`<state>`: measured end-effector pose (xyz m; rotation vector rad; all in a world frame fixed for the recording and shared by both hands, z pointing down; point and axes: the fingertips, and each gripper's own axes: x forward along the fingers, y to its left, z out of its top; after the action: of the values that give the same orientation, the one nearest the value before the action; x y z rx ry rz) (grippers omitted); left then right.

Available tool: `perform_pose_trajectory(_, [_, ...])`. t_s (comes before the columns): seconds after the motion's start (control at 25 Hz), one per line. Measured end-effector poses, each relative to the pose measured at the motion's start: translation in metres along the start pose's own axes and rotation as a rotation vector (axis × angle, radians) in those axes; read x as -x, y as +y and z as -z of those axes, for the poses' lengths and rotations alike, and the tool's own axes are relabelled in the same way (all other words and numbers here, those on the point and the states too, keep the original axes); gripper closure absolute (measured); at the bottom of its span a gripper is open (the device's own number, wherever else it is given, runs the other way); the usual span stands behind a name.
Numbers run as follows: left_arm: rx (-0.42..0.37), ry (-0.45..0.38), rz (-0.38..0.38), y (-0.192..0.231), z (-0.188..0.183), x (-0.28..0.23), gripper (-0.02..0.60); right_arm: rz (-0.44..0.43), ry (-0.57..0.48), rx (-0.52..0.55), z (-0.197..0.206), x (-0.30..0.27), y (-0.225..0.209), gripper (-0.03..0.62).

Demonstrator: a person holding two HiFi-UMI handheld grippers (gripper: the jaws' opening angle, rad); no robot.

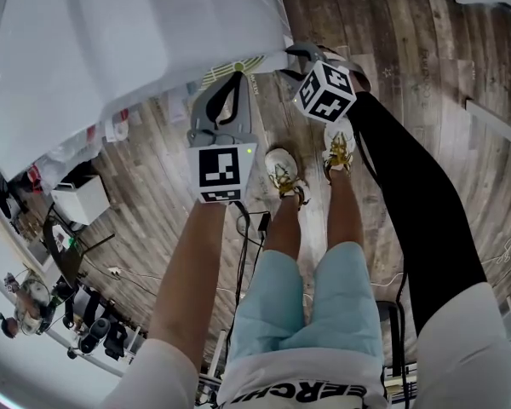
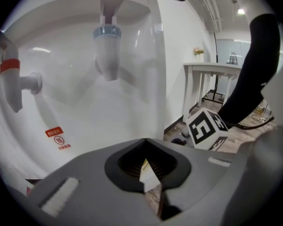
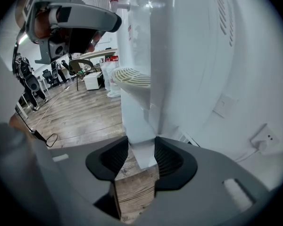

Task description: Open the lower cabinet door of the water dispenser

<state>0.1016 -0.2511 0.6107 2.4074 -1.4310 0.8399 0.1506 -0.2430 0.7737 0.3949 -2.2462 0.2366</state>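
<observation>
The door (image 3: 139,126), low on the dispenser (image 3: 193,55) under its tray (image 3: 132,76), is clamped by its edge between the right gripper's (image 3: 141,161) jaws. The left gripper (image 2: 144,172) is held closed and empty before the dispenser's taps (image 2: 106,46).

Water dispenser (image 2: 85,117) cut off above, its warning label (image 2: 56,139) print illegible (too small)

Person in a white shirt (image 1: 481,348) with black lettering, light-blue shorts (image 1: 311,301), white-and-gold sneakers (image 1: 283,174) and a black right sleeve (image 1: 417,203); grey left gripper (image 1: 236,75) and right gripper (image 1: 296,51) each carry a black-and-white marker cube (image 1: 325,90).
</observation>
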Motion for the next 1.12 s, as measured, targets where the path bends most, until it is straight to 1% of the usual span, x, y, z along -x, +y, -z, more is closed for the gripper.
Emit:
perform_pose_trajectory(0.16, [0.007,0.002,-0.003,0.0,0.005,0.002,0.525,0.016,0.007,-0.008,0.001,0.0,0.003,0.424])
perform_pose_trajectory(0.24, [0.021,0.004,-0.005,-0.001,0.009,0.003,0.525,0.02,0.007,-0.018,0.002,0.0,0.005,0.424])
perform_pose_trajectory(0.36, [0.045,-0.01,0.005,-0.002,0.01,0.006,0.525,0.028,0.007,-0.034,0.003,0.001,0.007,0.424])
perform_pose_trajectory(0.64, [0.065,-0.043,0.015,-0.002,0.008,0.018,0.525,0.048,0.022,-0.057,0.006,0.004,0.023,0.424])
perform_pose_trajectory(0.84, [0.062,-0.067,0.021,0.0,0.006,0.029,0.525,0.068,0.045,-0.075,0.011,0.005,0.032,0.424])
perform_pose_trajectory(1.12, [0.073,-0.069,0.011,0.006,0.02,0.043,0.525,0.088,0.068,-0.095,0.012,0.004,0.045,0.424])
